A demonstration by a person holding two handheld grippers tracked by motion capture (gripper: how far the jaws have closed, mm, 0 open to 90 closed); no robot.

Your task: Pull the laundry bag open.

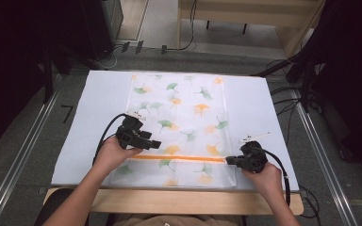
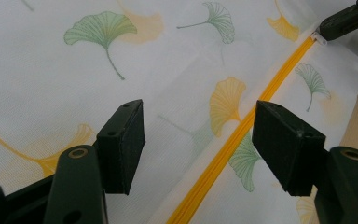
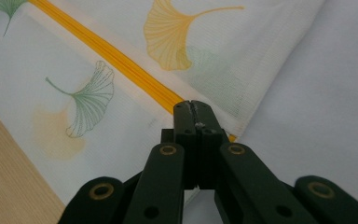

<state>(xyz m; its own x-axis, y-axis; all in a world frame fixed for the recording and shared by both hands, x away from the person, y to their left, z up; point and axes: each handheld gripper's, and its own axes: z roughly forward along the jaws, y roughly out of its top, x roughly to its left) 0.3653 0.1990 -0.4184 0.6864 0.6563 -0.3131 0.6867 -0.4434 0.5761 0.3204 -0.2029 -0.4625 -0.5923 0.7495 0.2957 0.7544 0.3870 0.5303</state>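
White ginkgo-print bag (image 1: 179,127) w/ orange zipper (image 1: 179,157): left tongs (image 2: 198,140) open, right tongs (image 3: 195,108) clamp zipper pull.

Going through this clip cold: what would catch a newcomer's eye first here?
Probably the white mesh bag printed with green and orange ginkgo leaves, lying flat mid-table on a pale mat. Next, its orange zipper running across the near end. The right gripper is shut at the zipper's right end, apparently on the pull, while the left gripper hangs open over the zipper.

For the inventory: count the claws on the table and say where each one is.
2. The left claw hangs open over the orange zipper's left end; the right claw is shut at the zipper's right end, on the mesh bag.
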